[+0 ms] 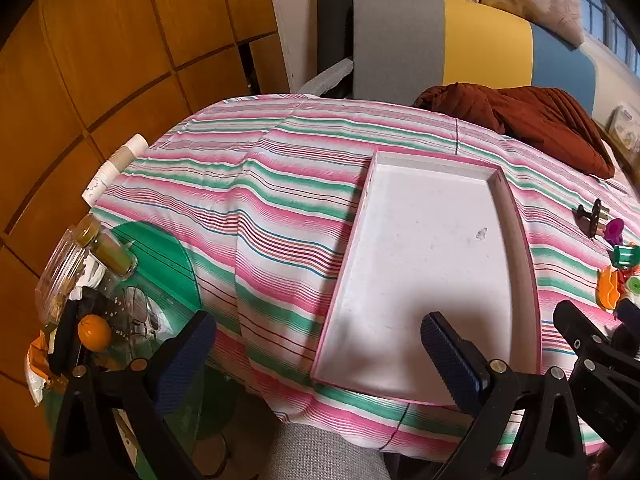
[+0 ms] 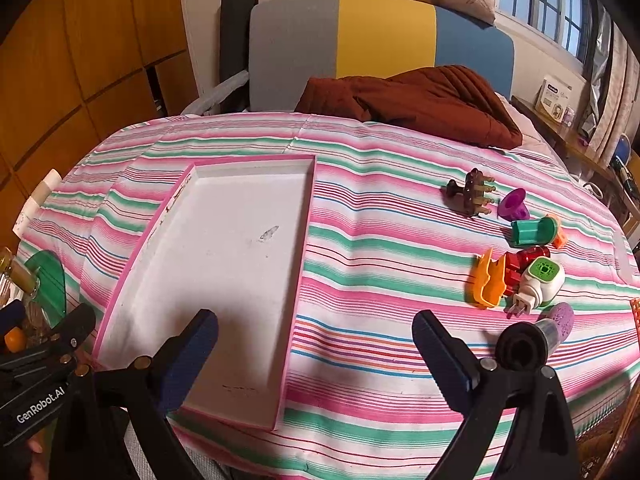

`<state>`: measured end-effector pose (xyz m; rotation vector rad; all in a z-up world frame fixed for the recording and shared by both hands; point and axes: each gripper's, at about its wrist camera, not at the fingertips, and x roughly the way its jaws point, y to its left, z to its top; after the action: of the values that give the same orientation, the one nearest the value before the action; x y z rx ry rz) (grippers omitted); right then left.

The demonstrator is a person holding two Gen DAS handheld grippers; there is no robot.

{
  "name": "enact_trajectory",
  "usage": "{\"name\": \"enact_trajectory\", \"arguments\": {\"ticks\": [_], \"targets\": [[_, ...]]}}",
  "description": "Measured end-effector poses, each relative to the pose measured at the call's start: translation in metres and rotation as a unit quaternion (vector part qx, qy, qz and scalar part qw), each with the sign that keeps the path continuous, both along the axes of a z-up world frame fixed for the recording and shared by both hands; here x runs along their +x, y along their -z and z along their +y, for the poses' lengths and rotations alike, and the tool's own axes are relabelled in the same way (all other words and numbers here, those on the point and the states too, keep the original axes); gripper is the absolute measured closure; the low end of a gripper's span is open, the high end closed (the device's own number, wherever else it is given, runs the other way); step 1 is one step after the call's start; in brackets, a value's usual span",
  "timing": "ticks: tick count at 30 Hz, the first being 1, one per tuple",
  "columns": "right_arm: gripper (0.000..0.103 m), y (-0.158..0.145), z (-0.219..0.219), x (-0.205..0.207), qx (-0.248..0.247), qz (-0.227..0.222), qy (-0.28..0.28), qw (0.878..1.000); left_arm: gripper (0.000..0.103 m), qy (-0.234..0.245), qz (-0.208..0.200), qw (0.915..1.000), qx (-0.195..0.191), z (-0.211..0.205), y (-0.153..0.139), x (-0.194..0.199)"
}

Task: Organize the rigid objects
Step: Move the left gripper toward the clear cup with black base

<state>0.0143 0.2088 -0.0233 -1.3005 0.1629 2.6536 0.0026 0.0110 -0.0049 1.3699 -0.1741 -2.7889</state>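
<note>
Left claw (image 1: 316, 344) gapes wide and empty over the near end of the shallow pink-rimmed white tray (image 1: 432, 240), bare to receive things, while in the right view the right claw (image 2: 316, 344), equally wide and empty, hangs beside that tray facing the heap of small coloured plastic objects (image 2: 516, 264) right of it on the striped bed (image 2: 380, 320).

Orange grid piece (image 2: 636, 320) cut off at right edge.

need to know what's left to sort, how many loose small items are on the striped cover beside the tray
About 9, all right of the empty tray: brown hair claw, purple funnel, green piece, orange bit behind it, orange clip, red piece, white plug, purple vial, orange grid at the edge. Some may be hidden.
</note>
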Motion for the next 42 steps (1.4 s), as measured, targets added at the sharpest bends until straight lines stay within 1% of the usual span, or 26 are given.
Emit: {"name": "enact_trajectory", "arguments": {"ticks": [13,16,18,19,20,22,23,25,26,29,31,32,33,34,35,37,38,39,42], "targets": [[0.004,-0.006,0.017,0.011,-0.002,0.011,0.019,1.0,0.0,0.021,-0.005,0.9997,-0.005,0.017,0.002,0.003],[0.004,-0.006,0.028,0.013,-0.013,0.014,0.037,0.999,0.0,0.041,-0.013,0.999,0.013,0.022,0.003,0.004],[0.004,-0.005,0.04,0.016,-0.029,0.014,0.051,0.998,0.0,0.062,-0.015,0.9972,0.038,0.026,0.003,0.007],[0.004,-0.005,0.045,0.017,-0.036,0.013,0.057,0.998,0.0,0.076,-0.014,0.9956,0.053,0.028,0.004,0.01],[0.004,-0.004,0.051,0.019,-0.042,0.012,0.064,0.997,0.0,0.094,-0.013,0.9926,0.076,0.031,0.005,0.014],[0.006,-0.003,0.062,0.023,-0.049,0.014,0.075,0.996,0.0,0.121,-0.011,0.9867,0.108,0.038,0.005,0.019],[0.008,-0.004,0.068,0.026,-0.05,0.018,0.083,0.995,0.0,0.134,-0.013,0.9832,0.123,0.041,0.006,0.021],[0.01,-0.005,0.083,0.035,-0.046,0.033,0.105,0.993,0.0,0.156,-0.023,0.9772,0.142,0.053,0.008,0.024],[0.01,-0.006,0.09,0.038,-0.044,0.04,0.117,0.991,0.0,0.164,-0.028,0.976,0.14,0.061,0.009,0.026],[0.01,-0.011,0.12,0.05,-0.05,0.065,0.152,0.985,0.0,0.188,-0.041,0.9761,0.101,0.086,0.011,0.032],[0.01,-0.014,0.144,0.053,-0.049,0.07,0.17,0.982,0.0,0.216,-0.025,0.9744,0.059,0.11,0.012,0.041],[0.01,-0.013,0.154,0.053,-0.047,0.068,0.177,0.981,0.0,0.226,-0.021,0.9727,0.051,0.115,0.012,0.044],[0.01,-0.013,0.167,0.053,-0.047,0.063,0.183,0.98,0.0,0.245,-0.014,0.9684,0.045,0.125,0.013,0.047],[0.01,-0.012,0.178,0.053,-0.05,0.058,0.186,0.98,0.0,0.264,-0.01,0.9633,0.045,0.134,0.013,0.048],[0.01,-0.011,0.193,0.053,-0.058,0.054,0.192,0.978,0.0,0.276,-0.011,0.9601,0.047,0.137,0.014,0.046],[0.01,-0.008,0.216,0.057,-0.072,0.052,0.203,0.975,0.0,0.301,-0.021,0.9514,0.061,0.151,0.015,0.044],[0.01,-0.007,0.229,0.059,-0.08,0.051,0.208,0.973,0.0,0.309,-0.024,0.9485,0.067,0.157,0.015,0.042],[0.01,-0.007,0.241,0.059,-0.081,0.053,0.216,0.972,0.0,0.316,-0.024,0.9456,0.073,0.164,0.015,0.042],[0.01,-0.011,0.261,0.062,-0.055,0.067,0.241,0.967,0.0,0.347,-0.016,0.9346,0.076,0.197,0.013,0.043]]}}
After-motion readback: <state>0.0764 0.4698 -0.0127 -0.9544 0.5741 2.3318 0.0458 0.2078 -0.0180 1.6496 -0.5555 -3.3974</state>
